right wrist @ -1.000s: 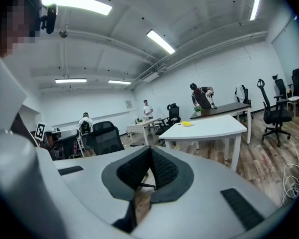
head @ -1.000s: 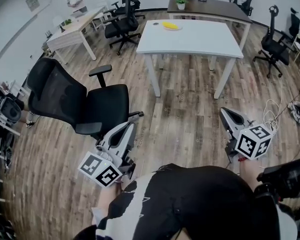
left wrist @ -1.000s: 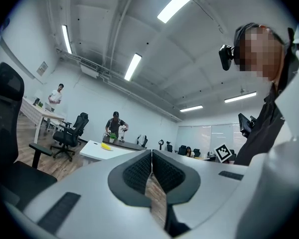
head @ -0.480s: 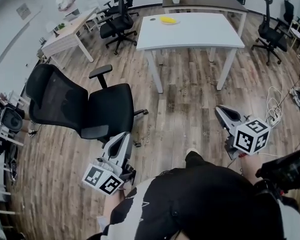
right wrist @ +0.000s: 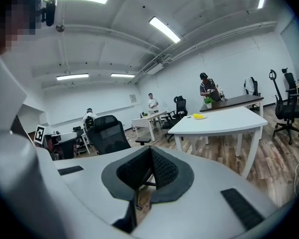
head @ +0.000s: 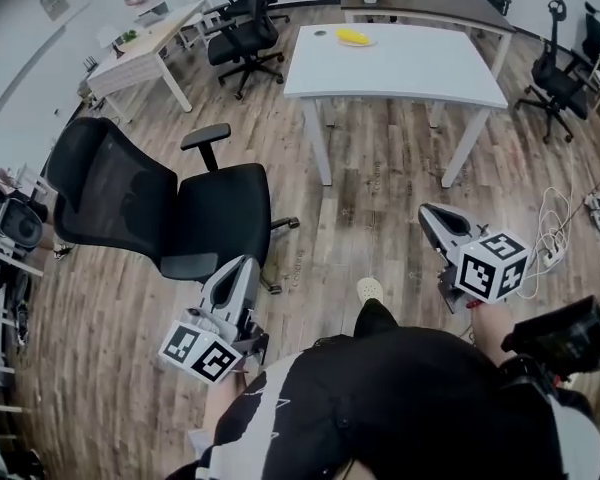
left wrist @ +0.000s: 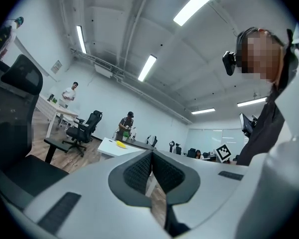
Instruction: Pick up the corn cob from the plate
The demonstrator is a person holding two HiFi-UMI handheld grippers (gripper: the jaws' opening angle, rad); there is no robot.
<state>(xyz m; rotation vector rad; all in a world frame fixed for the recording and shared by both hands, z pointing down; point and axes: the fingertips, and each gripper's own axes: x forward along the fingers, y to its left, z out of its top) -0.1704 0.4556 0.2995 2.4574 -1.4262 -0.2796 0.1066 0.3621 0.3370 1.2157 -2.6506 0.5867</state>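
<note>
You have stepped forward since a second ago. A shoe [head: 369, 290] now shows between the claws, and the black office chair [head: 170, 208] sits nearer your left claw [head: 242, 268]. The left claw and the right claw [head: 430, 214] both have their jaws pressed together with nothing between them.

The corn cob [head: 353, 36] lies on its plate [head: 367, 40] well ahead of both claws, a little left of the right claw's line, on the far part of the white table [head: 410, 73]. You are still on the approach, so keep walking and spread one claw's jaws before you arrive. Bring it in level over the tabletop, across the cob's width.

The floor ahead of the claws is bare. Mind the chair's armrest [head: 204, 136] ahead of the left claw, the table's near edge and legs, and the white cable [head: 552, 230] to the right of the right claw.
</note>
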